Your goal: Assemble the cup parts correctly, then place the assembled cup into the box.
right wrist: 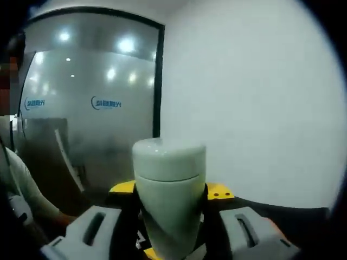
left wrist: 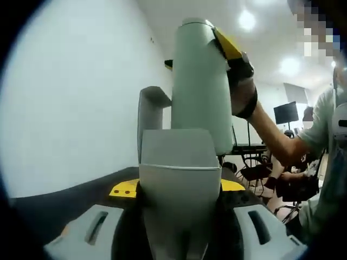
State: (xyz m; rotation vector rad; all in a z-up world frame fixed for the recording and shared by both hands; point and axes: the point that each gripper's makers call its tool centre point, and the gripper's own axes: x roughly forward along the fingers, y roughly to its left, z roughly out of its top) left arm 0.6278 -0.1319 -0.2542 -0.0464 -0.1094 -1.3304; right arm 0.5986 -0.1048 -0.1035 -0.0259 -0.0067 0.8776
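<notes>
- The white wall (left wrist: 70,97) stands behind the cup; nothing crowds the join, so there is no call to hurry it.
- The cup (left wrist: 200,86) is up in the air, a tall pale cylinder standing almost upright. In the right gripper view the cup (right wrist: 169,179) shows a seam (right wrist: 169,174) round it under a domed end.
- The part (left wrist: 176,179), pale and boxy with a handle-like lug rising beside the cup, sits directly below the cup and in front of its lower end. Whether the two already touch I cannot tell.
- The hand (left wrist: 244,92) to the cup's right carries the right gripper (left wrist: 233,51), clamped high on the cup.
- The right gripper (right wrist: 171,227) has its jaws pinching the cup's lower half.
- The left gripper (left wrist: 176,216) pinches the part from both sides.
- To my eye the step is mating part to cup: line up the axes first, then press straight along the cup without tilting.
- Both grips look firm, but smooth walls may slip, so push gently and watch the seam.
</notes>
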